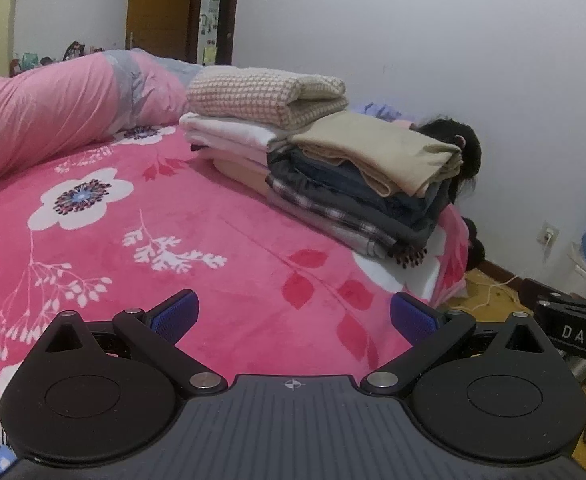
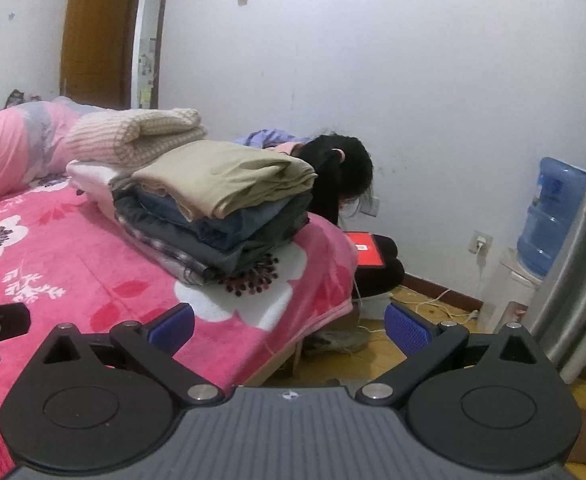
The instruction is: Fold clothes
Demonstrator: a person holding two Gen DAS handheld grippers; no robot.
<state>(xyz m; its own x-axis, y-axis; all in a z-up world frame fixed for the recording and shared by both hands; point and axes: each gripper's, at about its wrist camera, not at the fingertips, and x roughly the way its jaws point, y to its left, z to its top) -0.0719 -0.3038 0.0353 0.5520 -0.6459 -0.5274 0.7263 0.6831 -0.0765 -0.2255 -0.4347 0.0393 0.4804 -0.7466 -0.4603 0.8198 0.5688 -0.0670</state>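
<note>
Your left gripper [image 1: 295, 314] and right gripper [image 2: 289, 326] both hover over the near end of the bed [image 1: 221, 240], jaws spread wide and holding nothing, the blue pads [image 1: 177, 314] clear of the pink floral blanket [image 2: 93, 280] beneath them. The folded clothes sit in two touching stacks toward the bed's far corner: a tan garment [image 1: 377, 152] tops the nearer pile of dark jeans and plaid [image 2: 221, 236], while a waffle-knit sweater [image 1: 261, 96] crowns the white pile [image 1: 229, 136] behind it. A rolled pink duvet [image 1: 53, 120] lies along the left. Beyond the stacks a person with dark hair [image 2: 341, 164] crouches by the wall, a red-lit tablet [image 2: 367, 248] beside them and a water bottle [image 2: 553, 216] in the corner.

Judging by the tidy piles and your empty jaws, you stand between garments: one fold looks finished and placed, and no loose item lies on the blanket ahead of either camera. The next move likely calls for you to find another unfolded piece outside these views, bring it to the open stretch of blanket, and spread it flat, keeping clear of the stacks so they do not topple off the corner
</note>
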